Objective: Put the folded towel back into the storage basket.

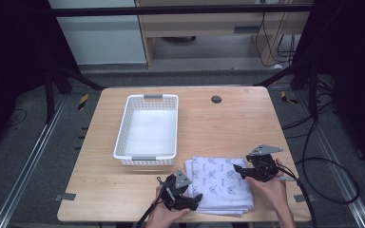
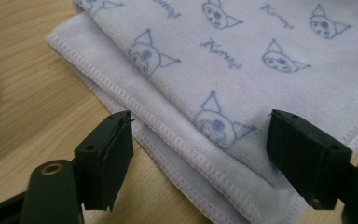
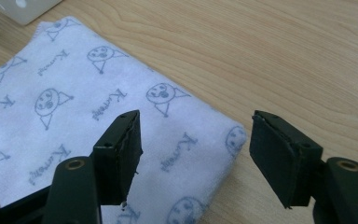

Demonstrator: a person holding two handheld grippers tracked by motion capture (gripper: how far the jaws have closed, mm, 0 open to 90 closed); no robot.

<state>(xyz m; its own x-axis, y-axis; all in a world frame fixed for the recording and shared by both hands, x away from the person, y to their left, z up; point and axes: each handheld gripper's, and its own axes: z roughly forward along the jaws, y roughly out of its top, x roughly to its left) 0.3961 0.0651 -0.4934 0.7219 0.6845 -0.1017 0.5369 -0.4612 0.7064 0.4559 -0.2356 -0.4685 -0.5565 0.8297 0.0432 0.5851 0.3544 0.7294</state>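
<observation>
the folded towel [image 1: 220, 185] lies at the table's near edge between both grippers, left gripper [image 2: 200, 135] with jaws apart straddling its stitched hem, right gripper [image 3: 193, 140] spread empty over the opposite corner

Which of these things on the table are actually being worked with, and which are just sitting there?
In use:
- folded towel, white with a blue cartoon print
- left gripper, open at the towel's near edge
- right gripper, open over its right corner

Just sitting there:
- white basket, nothing in it, beside the towel
- dark round fitting in the table
</observation>
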